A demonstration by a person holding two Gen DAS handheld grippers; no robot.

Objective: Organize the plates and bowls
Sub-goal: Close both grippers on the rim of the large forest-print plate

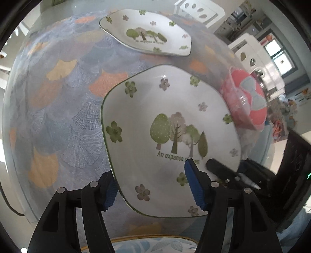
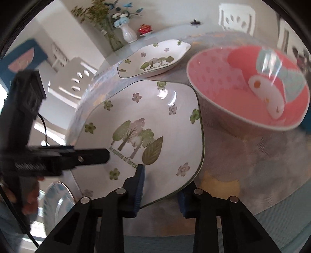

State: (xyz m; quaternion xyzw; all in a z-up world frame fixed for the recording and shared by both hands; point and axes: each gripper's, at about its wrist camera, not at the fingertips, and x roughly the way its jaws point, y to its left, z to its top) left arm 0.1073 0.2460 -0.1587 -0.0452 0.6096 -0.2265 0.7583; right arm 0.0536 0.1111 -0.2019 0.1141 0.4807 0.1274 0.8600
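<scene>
In the left wrist view, the jaws of the left gripper [image 1: 153,186] are seen spread wide, straddling the near-left rim of a white forest-print plate [image 1: 171,124]: one blue pad [image 1: 194,184] lies over the plate's inner face, the other sits outside and below the rim. Whether the pads press on the rim cannot be told; no grasp is shown.

In the right wrist view, the right gripper [image 2: 161,192] is likewise seen parted across the near edge of the same plate [image 2: 147,120], with one blue pad [image 2: 139,186] above the plate's surface and the other beneath the rim at the right. Contact cannot be judged here either.

The plate is decorated with green and mauve trees, scattered flowers and the words "An expanse of forest", and is edged in dark green. It lies over a tablecloth [image 1: 64,109] printed with blue and orange fan shapes.

Just beside the plate, on the right, a pink bowl [image 2: 250,83] with a cartoon figure inside is seen, blurred in both views. A second, matching forest-print plate [image 1: 147,33] rests farther back on the cloth, apart from the first.

A blue-patterned dish with a gold rim [image 1: 136,243] is partly visible at the near edge. A white vase of flowers [image 2: 128,33] stands at the far side of the table, and white chairs [image 1: 200,9] are seen beyond.
</scene>
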